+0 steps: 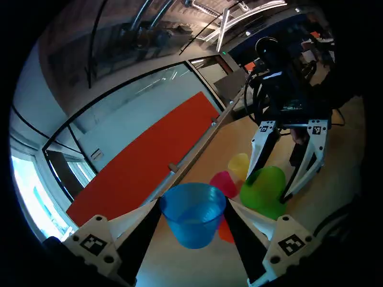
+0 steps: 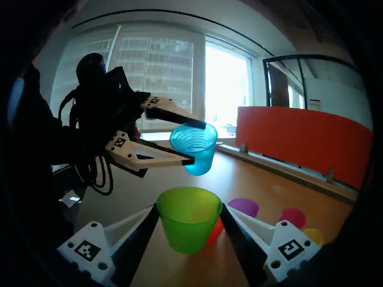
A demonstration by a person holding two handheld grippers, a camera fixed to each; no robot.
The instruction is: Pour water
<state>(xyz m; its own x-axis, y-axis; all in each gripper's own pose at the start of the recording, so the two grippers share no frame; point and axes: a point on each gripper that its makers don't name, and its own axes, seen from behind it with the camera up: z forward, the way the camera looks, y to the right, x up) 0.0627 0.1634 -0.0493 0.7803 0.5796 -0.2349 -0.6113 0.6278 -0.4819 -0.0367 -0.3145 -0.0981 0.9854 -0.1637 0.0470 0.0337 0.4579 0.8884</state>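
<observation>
L gripper [image 1: 193, 203] clamped on blue cup [image 1: 193, 225], R gripper [image 2: 189, 208] clamped on green cup [image 2: 189, 227]; blue cup's at 12 o'clock from it, not touching.

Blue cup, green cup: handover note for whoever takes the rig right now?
Left gripper: jaws shut on blue cup, held up, near upright, seemingly some water inside.
Right gripper: jaws shut on green cup, low over the table.
Done: both cups gripped, blue held higher than green.
Left: tip blue into green; no pour yet.
</observation>
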